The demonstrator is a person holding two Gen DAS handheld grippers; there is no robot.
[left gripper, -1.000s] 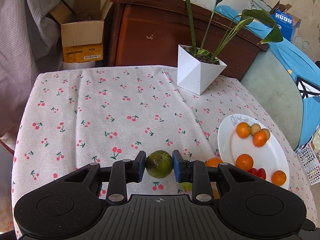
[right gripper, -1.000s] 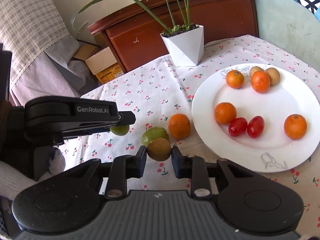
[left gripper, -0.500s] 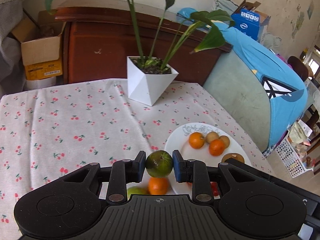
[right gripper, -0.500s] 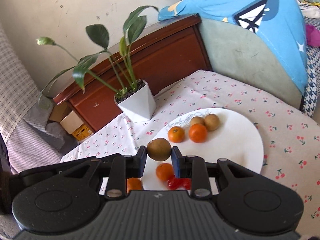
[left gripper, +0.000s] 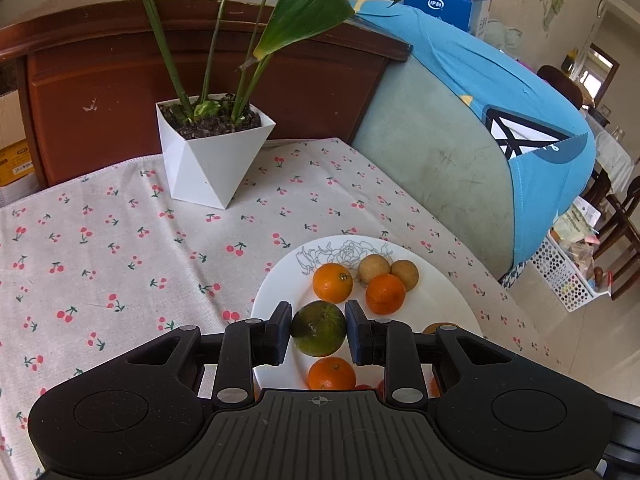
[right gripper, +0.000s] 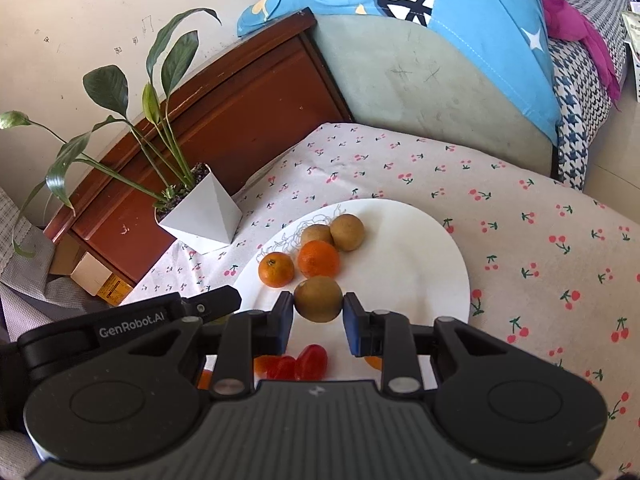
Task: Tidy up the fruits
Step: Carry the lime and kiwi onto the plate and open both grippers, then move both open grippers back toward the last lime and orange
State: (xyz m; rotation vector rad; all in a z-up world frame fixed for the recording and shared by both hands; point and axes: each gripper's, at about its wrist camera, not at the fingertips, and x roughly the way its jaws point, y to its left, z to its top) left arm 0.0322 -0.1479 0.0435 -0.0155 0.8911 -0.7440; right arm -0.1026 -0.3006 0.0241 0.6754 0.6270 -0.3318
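**Fruit held over the plate by both grippers**

Left gripper (left gripper: 318,333) is clamped on a green fruit (left gripper: 318,328), pads pressing it from either side, above the near-left part of the white plate (left gripper: 280,280). Right gripper (right gripper: 319,312) is closed on a brown kiwi (right gripper: 319,298), above the near edge of the same plate (right gripper: 420,264). In the right wrist view the left gripper's black body (right gripper: 132,320) lies just beside the right one, at the plate's left rim.

On the plate, toward its far side, sit two oranges (left gripper: 333,282) (left gripper: 385,293) and two brown fruits (left gripper: 373,267) (left gripper: 405,274), bunched together beside the line-drawn flower. A third orange (left gripper: 331,373) lies below the green fruit; red tomatoes (right gripper: 304,363) lie under the right gripper. The right half of the plate is bare white.

The plate rests near the right edge of the cherry-print tablecloth (left gripper: 120,248). A white potted plant (left gripper: 212,156) stands at the far edge, well apart from the plate, with open cloth between. A chair draped in blue cloth (left gripper: 500,128) stands just beyond the right edge.
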